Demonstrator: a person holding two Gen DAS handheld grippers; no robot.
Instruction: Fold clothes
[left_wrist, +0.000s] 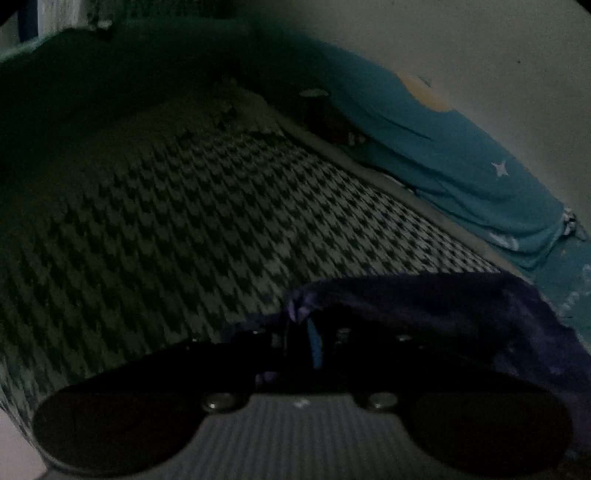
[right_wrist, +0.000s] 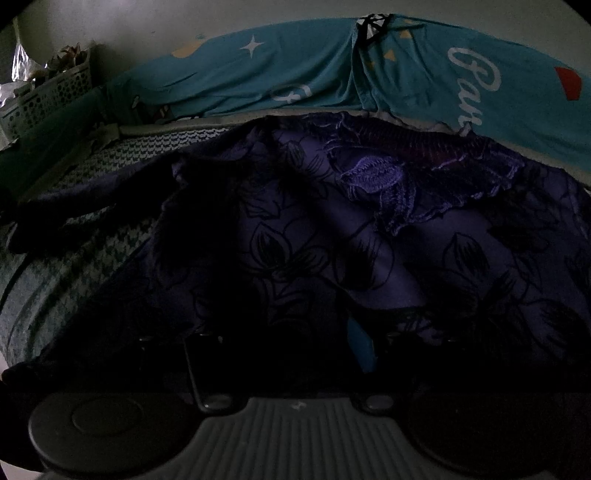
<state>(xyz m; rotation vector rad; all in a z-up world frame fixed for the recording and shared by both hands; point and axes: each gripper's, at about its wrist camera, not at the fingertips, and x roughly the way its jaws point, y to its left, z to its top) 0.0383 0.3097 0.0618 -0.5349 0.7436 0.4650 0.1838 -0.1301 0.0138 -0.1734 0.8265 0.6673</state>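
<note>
Garment: we work a dark purple floral-print garment w/ lace trim (right_wrist: 332, 236), spread over the black-and-white houndstooth bed cover (left_wrist: 221, 206). In the right wrist view it fills the near and middle bed; in the left wrist view only its bunched corner shows, near right.

Left gripper: our left gripper (left_wrist: 301, 343) has its jaws pressed together, pinching a gathered purple edge of the garment; a frayed tuft sticks up just above the pinch.

Right gripper: our right gripper (right_wrist: 284, 354) has jaws partly spread over the fabric. Too dark to tell if the pads press cloth, so we can't say whether it holds anything.

Surroundings: teal star-print sheet (right_wrist: 295, 74) along the far wall; a perforated pale plastic basket (right_wrist: 48, 99) far left.

Step (our guess): early; grabbing corners before the first fold.

Risk 1: left pinch looks thin, on the edge only. A quick pull could slip it out or strain the lace.

Risk 2: if the right side isn't gripped, lifting w/ the left alone would drag the cloth skewed and bunch it.

Risk 3: poor light hides the edges, so we may misjudge the corner.
</note>
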